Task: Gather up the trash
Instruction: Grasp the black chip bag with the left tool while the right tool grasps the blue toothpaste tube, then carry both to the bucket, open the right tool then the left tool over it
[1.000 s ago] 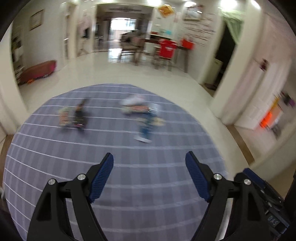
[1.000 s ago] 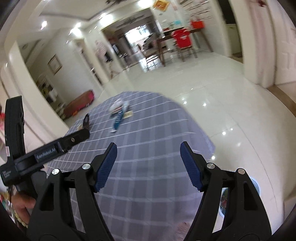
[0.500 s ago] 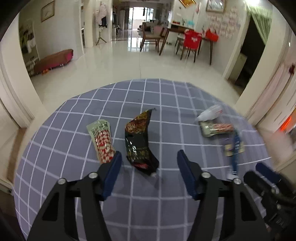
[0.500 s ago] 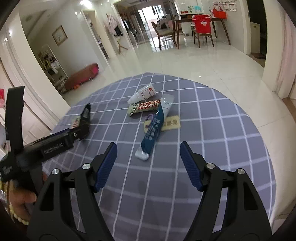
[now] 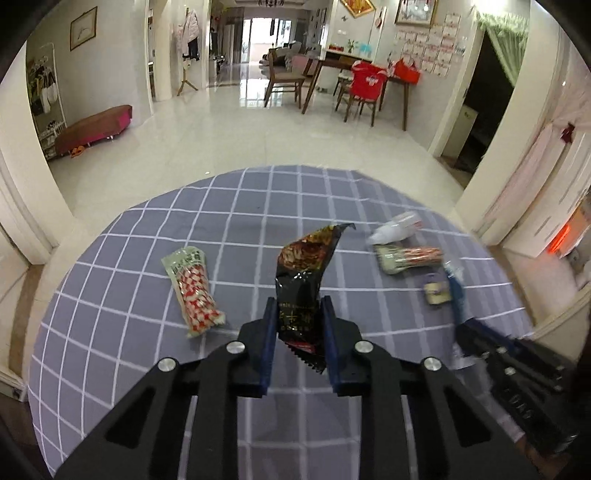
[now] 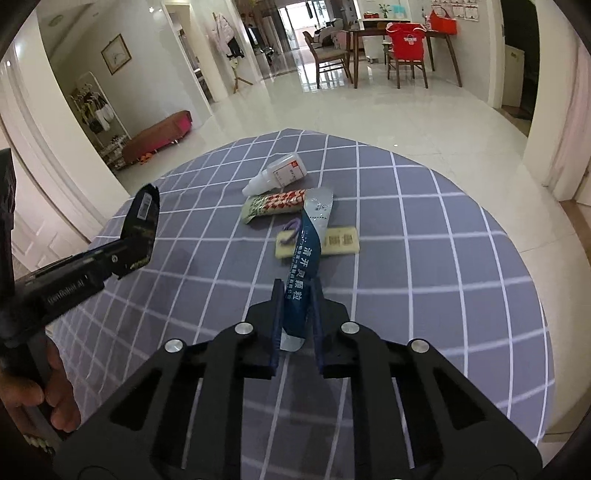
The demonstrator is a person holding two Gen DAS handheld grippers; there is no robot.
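Round table under a grey checked cloth (image 5: pixel 155 354) — white grid lines, cloth hanging over the rim. Glossy white tiled floor (image 5: pixel 236 140) beyond it. Far left: a low red bench (image 5: pixel 94 127) against the wall, a framed picture (image 5: pixel 83 27) above. Far right: a wooden dining table (image 5: pixel 369 70) with chairs, one chair draped in red cloth (image 5: pixel 367 81) — a red bag (image 6: pixel 443 20) on the tabletop.

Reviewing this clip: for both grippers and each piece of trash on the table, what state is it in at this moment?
left gripper: shut on the black snack wrapper.
black snack wrapper: gripped at its near end.
right gripper: shut on the blue sachet.
blue sachet: gripped at its near end, far end over the yellow packet.
yellow packet: flat, partly covered.
white dropper bottle: on its side.
red-checked wrapper: flat, untouched.
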